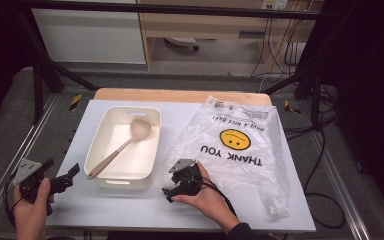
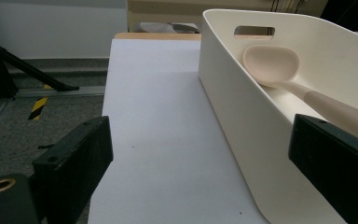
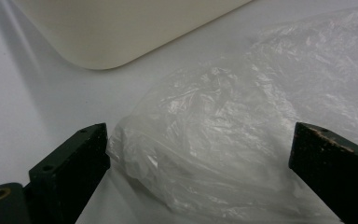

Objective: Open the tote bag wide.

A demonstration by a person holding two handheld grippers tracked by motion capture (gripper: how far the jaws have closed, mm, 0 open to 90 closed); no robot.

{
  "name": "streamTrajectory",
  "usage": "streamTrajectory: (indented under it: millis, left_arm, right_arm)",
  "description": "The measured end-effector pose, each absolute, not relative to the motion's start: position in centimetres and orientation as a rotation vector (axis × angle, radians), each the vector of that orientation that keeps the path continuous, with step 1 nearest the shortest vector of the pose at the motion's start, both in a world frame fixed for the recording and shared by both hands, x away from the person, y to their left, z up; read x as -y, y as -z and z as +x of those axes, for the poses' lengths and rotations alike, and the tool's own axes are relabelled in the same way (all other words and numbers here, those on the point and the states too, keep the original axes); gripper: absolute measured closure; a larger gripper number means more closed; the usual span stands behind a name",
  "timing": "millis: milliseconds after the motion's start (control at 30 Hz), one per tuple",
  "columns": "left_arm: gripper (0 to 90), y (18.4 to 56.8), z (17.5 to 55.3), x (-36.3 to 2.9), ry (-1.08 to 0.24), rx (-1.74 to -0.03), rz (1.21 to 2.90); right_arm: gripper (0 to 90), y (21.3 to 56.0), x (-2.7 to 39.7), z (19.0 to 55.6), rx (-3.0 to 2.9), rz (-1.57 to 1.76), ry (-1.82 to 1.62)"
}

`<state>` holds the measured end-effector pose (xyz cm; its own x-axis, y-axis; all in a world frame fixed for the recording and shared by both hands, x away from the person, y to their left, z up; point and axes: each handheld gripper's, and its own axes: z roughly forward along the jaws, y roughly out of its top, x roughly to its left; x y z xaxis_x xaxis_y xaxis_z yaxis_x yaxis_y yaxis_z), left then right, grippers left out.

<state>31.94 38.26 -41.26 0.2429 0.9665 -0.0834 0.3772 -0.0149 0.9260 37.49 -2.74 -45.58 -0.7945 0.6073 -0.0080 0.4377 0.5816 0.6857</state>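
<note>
A cream tub (image 1: 105,125) stands on the white table top, with a beige spoon (image 1: 125,142) lying in it, bowl toward the far end. A clear plastic bag (image 1: 240,150) printed with a smiley and "THANK YOU" lies flat to the right. My left gripper (image 1: 72,175) is open at the tub's near left corner; in its own view the left gripper (image 2: 200,161) straddles the tub wall (image 2: 242,121), and the spoon (image 2: 279,70) rests inside. My right gripper (image 1: 172,187) is open at the bag's near left corner; in the right gripper view a crumpled bag edge (image 3: 205,140) lies between the jaws.
The white sheet (image 1: 130,205) covers a wooden table (image 1: 180,95) inside a metal frame (image 1: 45,130). Cables (image 1: 325,150) trail on the floor to the right. Bare table top lies in front of the tub and to the left of it (image 2: 154,116).
</note>
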Motion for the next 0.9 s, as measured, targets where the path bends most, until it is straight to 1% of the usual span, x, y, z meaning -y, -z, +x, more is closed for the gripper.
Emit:
streamTrajectory:
  millis: [67, 167, 200, 233, 300, 333, 367, 400, 433, 467, 500, 533, 567, 667, 700, 733, 900]
  left_arm:
    - [5.9, 41.3, 31.9, -38.3, -0.781, -1.295, 1.568]
    - [5.8, 41.2, 31.9, -38.2, -0.781, -1.295, 1.568]
    - [5.8, 41.2, 31.9, -38.2, -0.781, -1.294, 1.568]
    - [5.8, 41.2, 31.9, -38.2, -0.782, -1.294, 1.568]
    - [5.8, 41.3, 31.9, -38.2, -0.781, -1.295, 1.57]
    - [5.8, 41.3, 31.9, -38.2, -0.781, -1.296, 1.57]
    - [5.8, 41.3, 31.9, -38.2, -0.782, -1.296, 1.57]
    - [5.8, 41.3, 31.9, -38.2, -0.782, -1.296, 1.57]
    - [5.8, 41.3, 31.9, -38.2, -0.782, -1.296, 1.569]
    - [5.8, 41.3, 31.9, -38.3, -0.781, -1.297, 1.568]
    - [5.8, 41.3, 31.9, -38.3, -0.781, -1.297, 1.568]
    - [5.8, 41.3, 31.9, -38.3, -0.781, -1.296, 1.568]
    - [5.9, 41.3, 31.9, -38.3, -0.781, -1.296, 1.569]
    - [5.8, 41.3, 31.9, -38.2, -0.781, -1.295, 1.569]
    - [5.8, 41.3, 31.9, -38.3, -0.781, -1.296, 1.57]
    - [5.9, 41.3, 31.9, -38.3, -0.782, -1.296, 1.568]
    - [5.9, 41.3, 31.9, -38.3, -0.783, -1.297, 1.568]
  right_arm:
    - [7.4, 45.7, 2.7, 37.6, -2.568, 0.869, -1.012]
    - [11.6, 45.7, 2.8, 37.9, -2.563, 0.889, -1.013]
    - [11.6, 45.7, 2.8, 37.9, -2.563, 0.889, -1.013]
    - [19.1, 45.6, 2.9, 38.0, -2.567, 0.877, -1.016]
    - [30.2, 45.3, 3.0, 38.1, -2.571, 0.861, -1.018]
    - [30.2, 45.3, 3.0, 38.1, -2.571, 0.861, -1.018]
    - [42.0, 45.2, 3.1, 38.2, -2.571, 0.864, -1.022]
    - [42.0, 45.2, 3.1, 38.2, -2.571, 0.864, -1.022]
    - [46.2, 45.1, 3.2, 38.3, -2.572, 0.863, -1.022]
    - [58.0, 45.0, 3.3, 38.6, -2.572, 0.861, -1.024]
    - [58.0, 45.0, 3.3, 38.6, -2.572, 0.861, -1.024]
    - [62.8, 45.0, 3.3, 38.7, -2.565, 0.872, -1.03]
    - [73.0, 44.9, 3.4, 38.9, -2.569, 0.868, -1.029]
    - [83.5, 45.0, 3.3, 39.2, -2.574, 0.876, -1.047]
    - [83.5, 45.0, 3.3, 39.2, -2.574, 0.876, -1.047]
    - [86.3, 44.9, 3.3, 39.5, -2.575, 0.877, -1.054]
    - [87.4, 44.3, 3.2, 40.3, -2.541, 0.914, -1.103]
